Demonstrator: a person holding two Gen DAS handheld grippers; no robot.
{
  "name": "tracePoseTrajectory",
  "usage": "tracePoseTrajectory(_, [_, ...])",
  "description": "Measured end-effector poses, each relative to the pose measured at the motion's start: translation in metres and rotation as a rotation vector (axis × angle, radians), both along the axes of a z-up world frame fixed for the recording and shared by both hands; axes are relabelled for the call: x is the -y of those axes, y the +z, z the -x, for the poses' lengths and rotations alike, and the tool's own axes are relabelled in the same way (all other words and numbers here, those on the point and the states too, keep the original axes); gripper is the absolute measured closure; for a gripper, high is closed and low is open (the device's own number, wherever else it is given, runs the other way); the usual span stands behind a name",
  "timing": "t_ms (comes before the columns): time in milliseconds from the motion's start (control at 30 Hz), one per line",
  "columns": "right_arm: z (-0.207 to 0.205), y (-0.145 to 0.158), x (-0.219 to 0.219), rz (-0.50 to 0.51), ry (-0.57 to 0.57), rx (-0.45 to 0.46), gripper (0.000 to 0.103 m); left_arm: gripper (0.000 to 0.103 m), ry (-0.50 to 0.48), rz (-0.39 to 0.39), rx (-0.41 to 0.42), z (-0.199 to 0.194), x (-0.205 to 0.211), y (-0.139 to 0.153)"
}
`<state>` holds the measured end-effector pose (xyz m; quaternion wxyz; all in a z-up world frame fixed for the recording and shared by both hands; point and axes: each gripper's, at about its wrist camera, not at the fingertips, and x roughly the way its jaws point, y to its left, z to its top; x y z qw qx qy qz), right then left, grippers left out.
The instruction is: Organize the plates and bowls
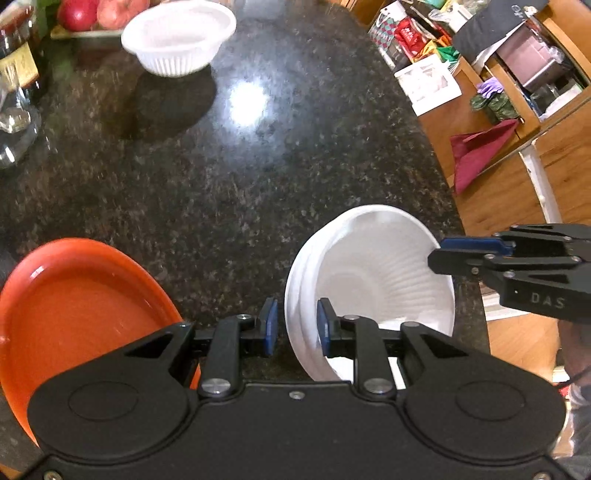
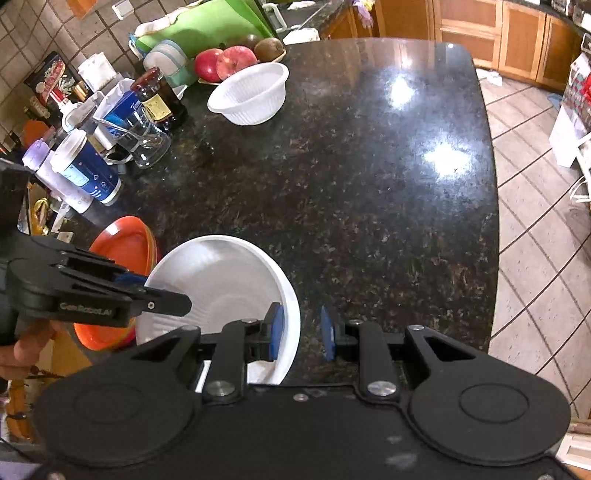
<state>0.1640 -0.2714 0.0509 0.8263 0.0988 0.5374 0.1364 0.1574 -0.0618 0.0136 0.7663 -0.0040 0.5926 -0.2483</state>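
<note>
A stack of white ribbed bowls [image 1: 373,280] sits near the front edge of the dark granite counter [image 1: 258,166]; it also shows in the right wrist view [image 2: 221,288]. My left gripper [image 1: 295,326] is open, its jaws straddling the stack's left rim without closing on it. My right gripper [image 2: 301,334] is open, its jaws straddling the right rim. A stack of orange plates [image 1: 74,314] lies left of the bowls and shows in the right wrist view [image 2: 122,247]. A single white bowl [image 1: 177,33] stands far back on the counter [image 2: 251,94].
Apples [image 2: 225,62] and kiwis lie on a tray behind the far bowl. A dark jar [image 2: 159,99], a glass pitcher [image 2: 144,144] and bottles [image 2: 81,170] crowd the left side. The counter's right edge drops to a tiled floor [image 2: 535,221].
</note>
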Motion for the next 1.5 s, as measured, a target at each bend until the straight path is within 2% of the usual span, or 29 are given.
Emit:
tracePoseTrajectory(200, [-0.003,0.008,0.001,-0.007,0.041,0.029,0.078,0.071,0.009,0.0,0.1,0.003,-0.006,0.022])
tracePoseTrajectory(333, [-0.008,0.008,0.001,-0.013,0.074,0.033,0.078,0.07,0.021,-0.036,0.159,0.005,-0.004,0.025])
tracePoseTrajectory(633, [-0.018,0.0,0.007,-0.049,0.123,-0.001,0.077,0.07,0.06,-0.042,0.123,0.002,0.001,0.011])
tracePoseTrajectory(900, [-0.031,0.024,0.015,-0.073,0.165,0.082,0.075,0.07,0.141,0.001,0.206,-0.001,-0.015,0.036])
tracePoseTrajectory(1033, [-0.05,0.035,0.016,-0.103,0.159,0.125,0.067,0.07,0.203,-0.014,0.268,-0.017,-0.026,0.044])
tracePoseTrajectory(1167, [-0.069,0.05,0.009,-0.127,0.171,0.201,0.049,0.07,0.243,-0.047,0.31,-0.043,-0.034,0.046])
tracePoseTrajectory(1300, [-0.098,0.066,-0.007,-0.082,0.169,0.257,0.047,0.07,0.28,-0.054,0.313,-0.075,-0.041,0.045])
tracePoseTrajectory(1500, [-0.177,0.072,-0.022,-0.152,0.12,0.203,0.047,0.07,0.342,-0.054,0.304,-0.122,-0.056,0.041])
